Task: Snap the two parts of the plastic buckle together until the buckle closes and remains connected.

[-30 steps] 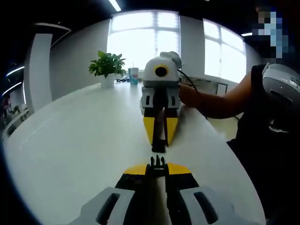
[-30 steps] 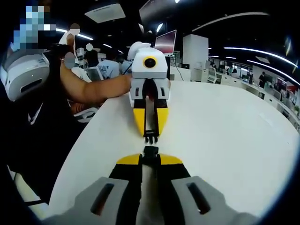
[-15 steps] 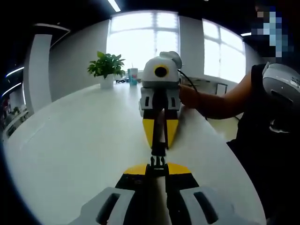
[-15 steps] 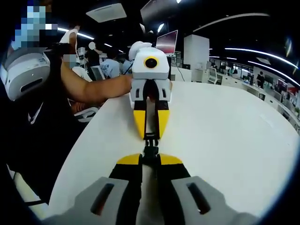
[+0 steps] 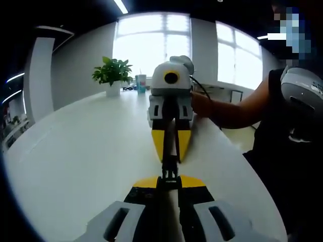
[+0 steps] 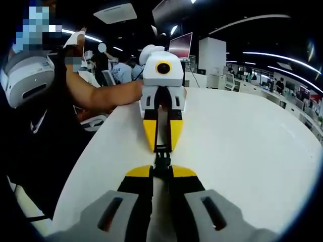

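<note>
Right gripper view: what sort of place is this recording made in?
Most likely an open-plan office. Behind the white table there is a monitor, people sit at desks, and strip lights run overhead. The left gripper view adds big windows and a potted plant.

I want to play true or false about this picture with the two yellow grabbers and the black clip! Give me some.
1. Each grabber pinches one black half of the buckle. True: the left gripper is shut on the pronged half, and the right gripper is shut on the socket half.
2. The two halves are far apart. False: they meet tip to tip between the grabbers.
3. A potted plant stands at the far end of the white table. True.
4. The table is black. False: it is white.
5. The grabbers point the same way. False: they face each other, nose to nose.
</note>
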A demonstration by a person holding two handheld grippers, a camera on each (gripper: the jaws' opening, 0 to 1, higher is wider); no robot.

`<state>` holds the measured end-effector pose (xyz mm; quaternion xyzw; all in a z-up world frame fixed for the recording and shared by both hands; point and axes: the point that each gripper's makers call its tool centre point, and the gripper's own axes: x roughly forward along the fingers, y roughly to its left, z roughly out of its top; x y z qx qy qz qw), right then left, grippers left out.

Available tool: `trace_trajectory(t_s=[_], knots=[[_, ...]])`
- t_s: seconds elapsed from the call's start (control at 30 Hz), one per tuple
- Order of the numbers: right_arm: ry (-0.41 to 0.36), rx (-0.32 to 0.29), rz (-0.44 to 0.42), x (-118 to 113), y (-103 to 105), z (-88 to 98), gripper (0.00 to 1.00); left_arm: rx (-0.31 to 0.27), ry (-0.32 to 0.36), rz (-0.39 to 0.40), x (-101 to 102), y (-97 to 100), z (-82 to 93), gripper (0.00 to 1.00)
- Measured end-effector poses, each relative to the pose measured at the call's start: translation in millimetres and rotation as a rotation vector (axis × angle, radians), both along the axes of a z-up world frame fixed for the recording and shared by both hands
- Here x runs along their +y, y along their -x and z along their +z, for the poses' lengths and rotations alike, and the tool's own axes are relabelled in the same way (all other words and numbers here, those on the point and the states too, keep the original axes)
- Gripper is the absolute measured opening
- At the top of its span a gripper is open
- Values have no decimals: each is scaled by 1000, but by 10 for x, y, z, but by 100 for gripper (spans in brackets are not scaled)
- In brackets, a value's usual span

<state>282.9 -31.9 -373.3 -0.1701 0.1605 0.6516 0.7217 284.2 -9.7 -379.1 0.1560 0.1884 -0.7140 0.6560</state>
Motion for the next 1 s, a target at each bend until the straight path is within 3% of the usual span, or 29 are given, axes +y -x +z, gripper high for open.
trace_trajectory(t_s=[1.0], knots=[[-9, -16, -23, -6, -27, 0, 11, 1, 4, 1, 3, -6, 9, 10]])
